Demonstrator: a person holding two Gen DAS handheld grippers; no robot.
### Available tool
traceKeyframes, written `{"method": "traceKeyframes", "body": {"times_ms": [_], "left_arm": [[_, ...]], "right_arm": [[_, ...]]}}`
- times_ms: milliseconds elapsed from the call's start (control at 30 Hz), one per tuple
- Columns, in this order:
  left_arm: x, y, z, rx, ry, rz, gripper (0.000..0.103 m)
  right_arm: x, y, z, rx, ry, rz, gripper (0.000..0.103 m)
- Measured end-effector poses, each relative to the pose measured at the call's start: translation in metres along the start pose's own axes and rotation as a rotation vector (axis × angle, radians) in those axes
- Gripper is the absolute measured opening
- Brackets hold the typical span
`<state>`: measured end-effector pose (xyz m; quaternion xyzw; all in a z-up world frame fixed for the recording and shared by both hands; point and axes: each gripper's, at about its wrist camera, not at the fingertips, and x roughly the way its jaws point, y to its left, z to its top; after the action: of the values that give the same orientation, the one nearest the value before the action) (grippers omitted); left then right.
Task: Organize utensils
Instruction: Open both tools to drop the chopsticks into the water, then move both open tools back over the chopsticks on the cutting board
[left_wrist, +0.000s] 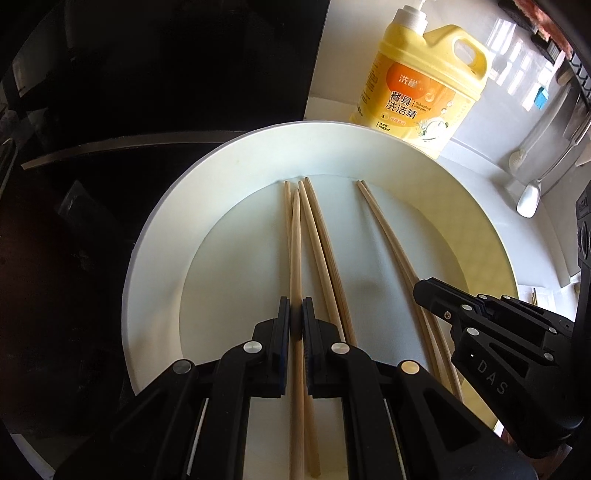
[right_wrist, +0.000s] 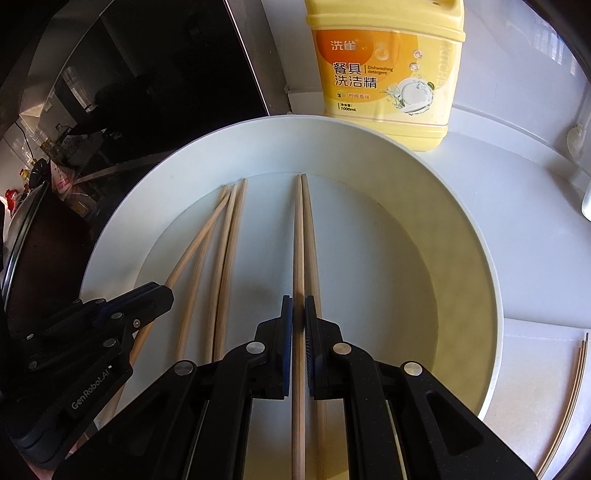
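Six wooden chopsticks (left_wrist: 317, 236) lie in a white round basin (left_wrist: 155, 236) before a yellow dish-detergent jug (left_wrist: 424, 85), the left gripper (left_wrist: 295, 314) clamped tight on one chopstick (left_wrist: 296, 258), the right gripper (right_wrist: 298, 314) likewise pinching another chopstick (right_wrist: 298, 236).

chopsticks (left_wrist: 295, 258): pale tan | basin (left_wrist: 155, 236): white | detergent jug (left_wrist: 424, 85): yellow, orange label | fingers (left_wrist: 282, 321): black

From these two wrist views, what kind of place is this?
Most likely a home kitchen counter. A yellow dishwashing detergent jug stands behind a white basin holding wooden chopsticks, and a dark glossy panel, perhaps a cooktop, lies alongside.
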<state>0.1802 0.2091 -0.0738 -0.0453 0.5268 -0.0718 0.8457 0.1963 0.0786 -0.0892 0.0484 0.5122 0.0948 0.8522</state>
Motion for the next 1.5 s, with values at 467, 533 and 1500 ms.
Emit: {"method": "traceKeyframes", "body": {"times_ms": [467, 533, 1500], "left_arm": [[-0.013, 0.004, -0.005, -0.031, -0.016, 0.019, 0.055], [-0.018, 0.004, -0.006, -0.031, -0.025, 0.028, 0.061], [-0.081, 0.006, -0.019, 0.021, -0.128, 0.046, 0.089]], "right_arm": [[-0.018, -0.008, -0.004, 0.016, -0.039, -0.016, 0.008], [-0.023, -0.009, -0.005, 0.020, -0.053, -0.022, 0.015], [-0.085, -0.006, -0.047, 0.094, -0.180, -0.077, 0.056]]}}
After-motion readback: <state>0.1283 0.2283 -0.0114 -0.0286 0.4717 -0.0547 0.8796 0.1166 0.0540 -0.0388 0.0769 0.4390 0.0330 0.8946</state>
